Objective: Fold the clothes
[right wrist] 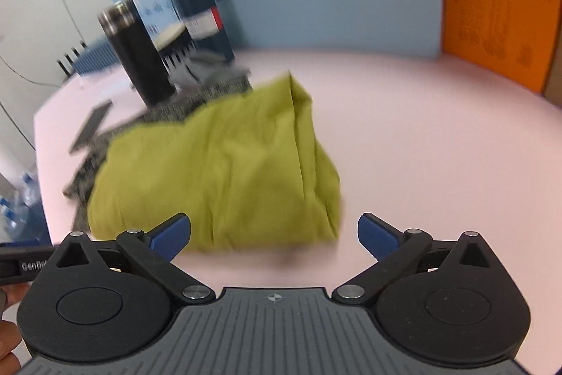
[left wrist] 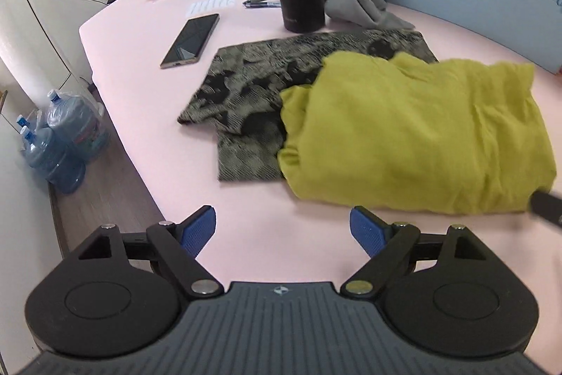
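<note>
Blue-padded jaws of the left gripper (left wrist: pixel 282 229) and right gripper (right wrist: pixel 274 236) stand wide apart, empty. Just beyond them, the yellow-green garment (left wrist: pixel 414 132) lies bundled over a patterned cloth (left wrist: pixel 267 83). Judged between folds; next, regrasp an edge.

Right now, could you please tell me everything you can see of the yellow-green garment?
The yellow-green garment is thin, soft, wrinkled cloth, folded into a loose, puffy bundle lying on the pink table. Its far left part overlaps the grey patterned cloth. Neither gripper's fingers touch it; both stand open, just short of its near edge.
</note>
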Demonstrator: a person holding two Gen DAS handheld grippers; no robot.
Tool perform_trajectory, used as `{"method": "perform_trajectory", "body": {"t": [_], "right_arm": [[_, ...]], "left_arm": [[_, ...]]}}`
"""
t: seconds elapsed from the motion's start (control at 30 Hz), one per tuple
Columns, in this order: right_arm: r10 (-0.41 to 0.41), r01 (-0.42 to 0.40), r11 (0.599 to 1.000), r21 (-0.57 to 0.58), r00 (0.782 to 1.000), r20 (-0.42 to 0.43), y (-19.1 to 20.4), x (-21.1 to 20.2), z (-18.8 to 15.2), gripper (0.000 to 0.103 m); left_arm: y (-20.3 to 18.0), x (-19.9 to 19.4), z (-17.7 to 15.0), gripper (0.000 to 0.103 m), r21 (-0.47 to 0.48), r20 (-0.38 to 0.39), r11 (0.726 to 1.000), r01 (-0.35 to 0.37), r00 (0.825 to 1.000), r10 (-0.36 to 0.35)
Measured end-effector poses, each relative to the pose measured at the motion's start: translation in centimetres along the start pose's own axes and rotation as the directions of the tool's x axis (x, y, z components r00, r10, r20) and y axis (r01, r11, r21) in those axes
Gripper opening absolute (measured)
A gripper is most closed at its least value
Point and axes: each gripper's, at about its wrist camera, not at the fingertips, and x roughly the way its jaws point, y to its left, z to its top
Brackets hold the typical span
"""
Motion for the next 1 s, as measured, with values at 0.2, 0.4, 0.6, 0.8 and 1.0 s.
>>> {"method": "perform_trajectory", "body": {"t": [0.2, 0.4, 0.6, 0.8, 1.0], "right_arm": [[-0.059, 0.053, 0.997, -0.054, 0.992, -0.108, 1.2, 0.0, -2.4, 0.102], [-0.089, 0.085, 0.994, -0.073, 0.994, -0.057, 2.0, -1.8, -2.1, 0.103], [-0.159, 0.159, 0.982, -0.098, 0.987, 0.012, 2.0, -3.0, -2.0, 0.103], [-0.192, 0.188, 0.975, -0.118, 0.981, -0.030, 1.3, -2.9, -3.9, 0.103], [-0.157, 0.146, 0.981, -0.125, 0.984, -0.080, 1.2, -2.7, -5.1, 0.103]], "left_arm": [[-1.8, -1.8, -1.9, 0.082, 0.003, 0.031, 1.000, -0.005, 0.999, 0.005], [-2.8, -3.3, -2.1, 0.083, -0.011, 0.060, 1.000, -0.009, 0.998, 0.010], [-3.2, -4.4, -1.9, 0.083, -0.006, 0.083, 1.000, -0.009, 0.996, 0.009], [-4.3, -4.7, -2.1, 0.084, 0.010, 0.088, 1.000, -0.003, 0.996, 0.002], [-5.1, -4.8, -2.6, 0.084, 0.020, 0.086, 0.999, 0.033, 0.996, -0.034]]}}
